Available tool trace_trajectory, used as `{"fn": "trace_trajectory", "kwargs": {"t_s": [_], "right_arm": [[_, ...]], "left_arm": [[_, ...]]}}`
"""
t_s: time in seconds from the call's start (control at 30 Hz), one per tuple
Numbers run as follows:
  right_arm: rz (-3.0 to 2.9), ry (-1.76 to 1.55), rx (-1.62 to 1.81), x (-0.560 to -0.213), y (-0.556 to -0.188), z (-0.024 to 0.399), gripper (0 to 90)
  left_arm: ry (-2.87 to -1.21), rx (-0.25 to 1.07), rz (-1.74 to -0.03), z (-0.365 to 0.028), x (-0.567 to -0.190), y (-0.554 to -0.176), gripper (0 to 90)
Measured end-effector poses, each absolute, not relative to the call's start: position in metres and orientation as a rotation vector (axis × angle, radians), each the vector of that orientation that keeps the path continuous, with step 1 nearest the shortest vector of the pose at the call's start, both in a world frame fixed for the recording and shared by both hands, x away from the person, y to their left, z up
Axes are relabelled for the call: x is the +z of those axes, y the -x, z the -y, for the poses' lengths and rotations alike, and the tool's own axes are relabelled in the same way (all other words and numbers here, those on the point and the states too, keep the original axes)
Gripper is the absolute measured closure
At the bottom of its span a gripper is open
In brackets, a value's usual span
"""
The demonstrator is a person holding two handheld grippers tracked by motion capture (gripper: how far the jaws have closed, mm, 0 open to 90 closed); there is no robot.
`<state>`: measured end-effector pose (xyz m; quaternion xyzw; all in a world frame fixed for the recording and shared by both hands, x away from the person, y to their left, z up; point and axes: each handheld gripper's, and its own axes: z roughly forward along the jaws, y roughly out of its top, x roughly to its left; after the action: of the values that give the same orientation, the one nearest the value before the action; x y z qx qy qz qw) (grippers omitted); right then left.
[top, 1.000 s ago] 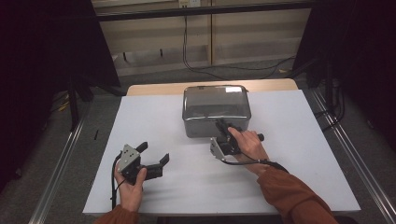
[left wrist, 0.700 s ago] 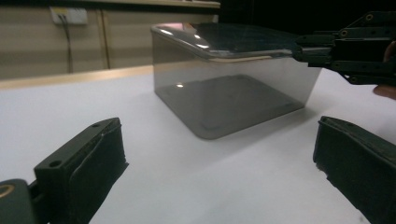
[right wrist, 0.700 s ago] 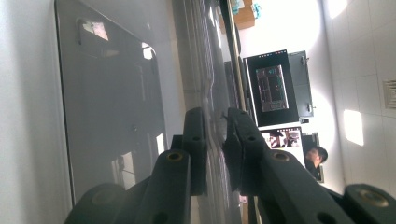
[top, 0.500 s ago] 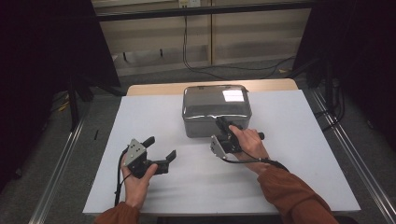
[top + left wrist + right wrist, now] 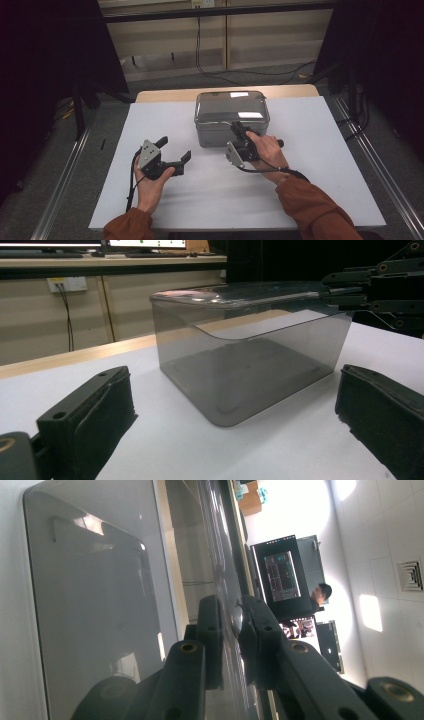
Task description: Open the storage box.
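We see a smoky transparent box (image 5: 231,120) standing near the far edge of the white surface (image 5: 320,165), about midway between its left and right edges, with a clear lid (image 5: 231,104) lying on top. Our right hand-held gripper (image 5: 237,131) is turned on its side at the box's near edge, its jaws clenched on the lid's rim; in the right gripper view the pads (image 5: 252,632) seem to pinch that thin edge, though glare blurs the contact. Our left hand-held gripper (image 5: 175,148) hovers near the surface's left part, jaws spread wide and released, pointing at the box and well apart from it.
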<state>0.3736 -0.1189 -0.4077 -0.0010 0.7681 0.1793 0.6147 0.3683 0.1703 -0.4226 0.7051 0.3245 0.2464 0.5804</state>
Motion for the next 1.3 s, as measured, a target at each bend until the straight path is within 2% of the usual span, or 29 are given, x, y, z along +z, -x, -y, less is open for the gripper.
{"fn": "trace_trajectory", "kwargs": {"t_s": [0.13,0.53,1.3], "right_arm": [[-1.767,0.002,0.415,-0.405,-0.374,0.119,79.2],[-1.739,-0.024,0.445,-0.397,-0.377,0.119,79.5],[-1.712,-0.053,0.482,-0.382,-0.383,0.12,80.0]], "left_arm": [[-1.67,0.549,-0.762,-0.162,-0.418,-0.374,1.5],[-1.641,0.602,-0.721,-0.15,-0.407,-0.399,2.1],[-1.645,0.619,-0.703,-0.11,-0.402,-0.447,3.2]]}}
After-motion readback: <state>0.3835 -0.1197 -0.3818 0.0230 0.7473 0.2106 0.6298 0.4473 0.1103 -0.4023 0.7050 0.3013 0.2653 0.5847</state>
